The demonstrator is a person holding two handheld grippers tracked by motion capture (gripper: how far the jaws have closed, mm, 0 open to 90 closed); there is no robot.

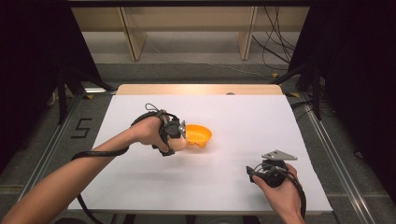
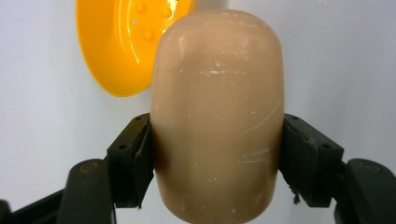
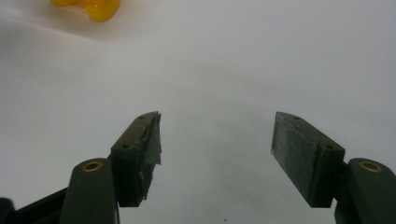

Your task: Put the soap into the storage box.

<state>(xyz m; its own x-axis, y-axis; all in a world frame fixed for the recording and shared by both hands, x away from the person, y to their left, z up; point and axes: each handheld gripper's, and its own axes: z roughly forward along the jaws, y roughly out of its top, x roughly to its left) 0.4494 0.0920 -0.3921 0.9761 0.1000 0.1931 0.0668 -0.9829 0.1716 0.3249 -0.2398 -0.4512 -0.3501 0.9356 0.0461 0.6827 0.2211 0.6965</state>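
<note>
My left gripper (image 1: 181,139) is shut on a beige rounded bar (image 1: 179,144), like a bar of soap. In the left gripper view the bar (image 2: 217,107) stands between the black pads (image 2: 135,158), which press on both its sides. Just beyond it lies an orange dish (image 1: 199,135) with small bumps and holes (image 2: 119,42); whether the bar touches it I cannot tell. My right gripper (image 1: 251,173) rests at the table's near right, pointing left, well apart from the dish. Its jaws stand open with nothing between them (image 3: 217,144), and a bit of the orange dish (image 3: 93,8) shows far off.
A white sheet (image 1: 243,116) covers the table, with a strip of wooden top (image 1: 201,88) at the far edge. Black stands (image 1: 63,88) and cables flank the table on the floor. Both forearms come in from the near edge.
</note>
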